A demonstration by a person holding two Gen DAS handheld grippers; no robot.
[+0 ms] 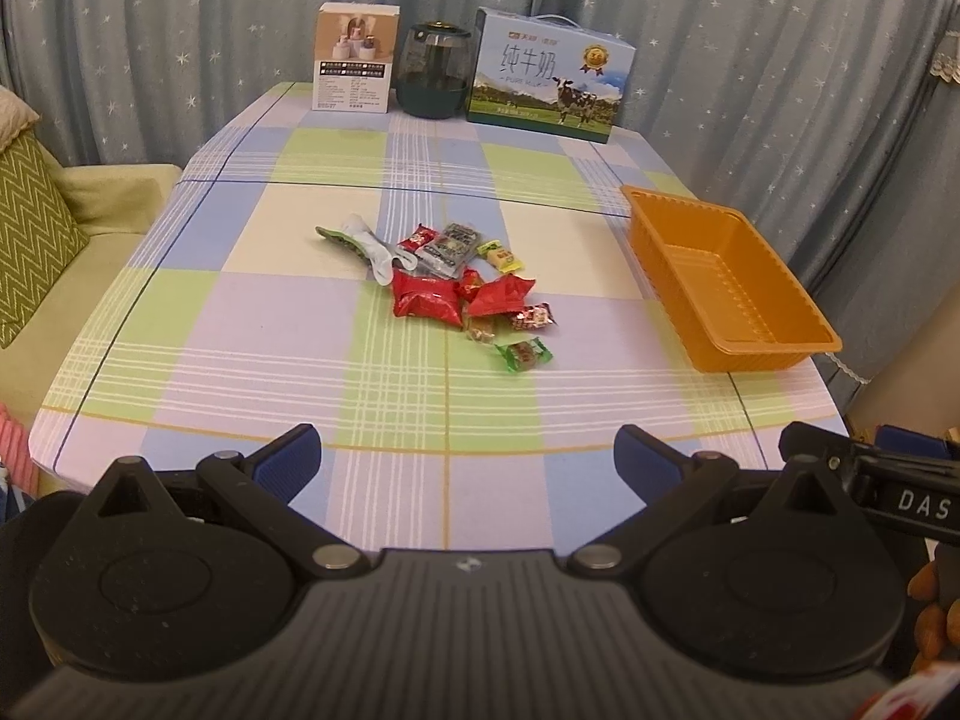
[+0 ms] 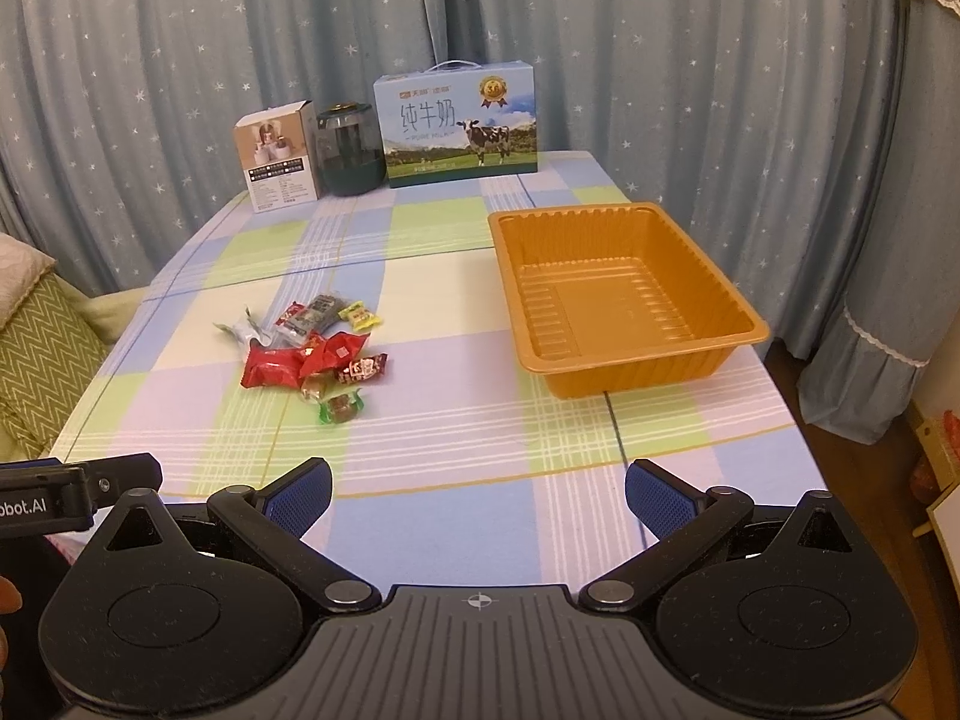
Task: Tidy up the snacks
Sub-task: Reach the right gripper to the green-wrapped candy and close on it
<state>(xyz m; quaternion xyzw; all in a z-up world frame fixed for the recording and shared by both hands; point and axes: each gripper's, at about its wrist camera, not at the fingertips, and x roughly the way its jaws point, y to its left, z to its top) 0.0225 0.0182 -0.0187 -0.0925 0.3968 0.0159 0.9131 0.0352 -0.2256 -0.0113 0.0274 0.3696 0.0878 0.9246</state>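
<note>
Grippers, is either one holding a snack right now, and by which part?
Nothing is held: left gripper and right gripper are both open, snacks lying untouched.

The orange tray (image 2: 624,294) looks like glossy ribbed plastic; beside it, snack wrappers (image 2: 300,354) are shiny foil on the smooth checked desk (image 2: 456,450).

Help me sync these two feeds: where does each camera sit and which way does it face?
Left wrist: on the left gripper, facing forward across the table; its open blue fingers show, the snack pile ahead.
Right wrist: on the right gripper, same heading, facing the orange tray; open fingers show.
Shared: pile, tray, milk box, checked tablecloth, and each other's gripper at the frame edge.
</note>
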